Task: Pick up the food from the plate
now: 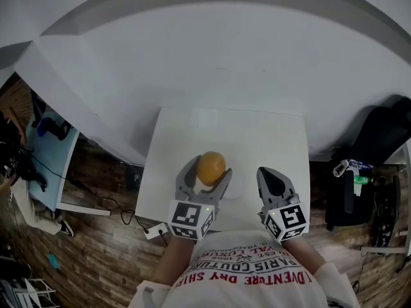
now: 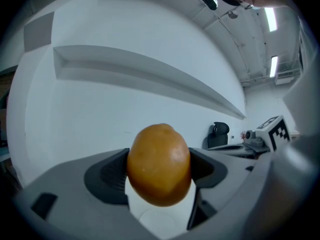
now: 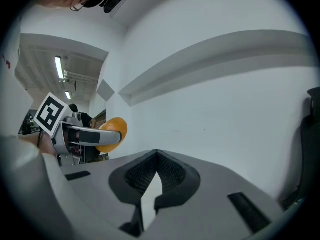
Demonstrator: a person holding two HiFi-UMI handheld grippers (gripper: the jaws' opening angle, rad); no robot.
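Note:
An orange round fruit [image 1: 210,167] is raised above the white table [image 1: 186,133], and my left gripper [image 1: 207,174] is shut on it. In the left gripper view the fruit [image 2: 159,164] fills the gap between both grey pads, with a pale white plate [image 2: 156,221] on the table below it. The plate [image 1: 236,186] shows faintly in the head view, between the two grippers. My right gripper [image 1: 270,174] hovers to the right of the plate, its jaws shut with nothing between them [image 3: 155,158]. The right gripper view also catches the fruit [image 3: 114,133] at its left.
The table is small and stands against a white wall [image 1: 212,56]. A black bag [image 1: 379,133] and dark gear lie on the wooden floor at the right. A light blue desk [image 1: 48,159] and cables stand at the left. A power strip [image 1: 156,231] lies by the table's front left corner.

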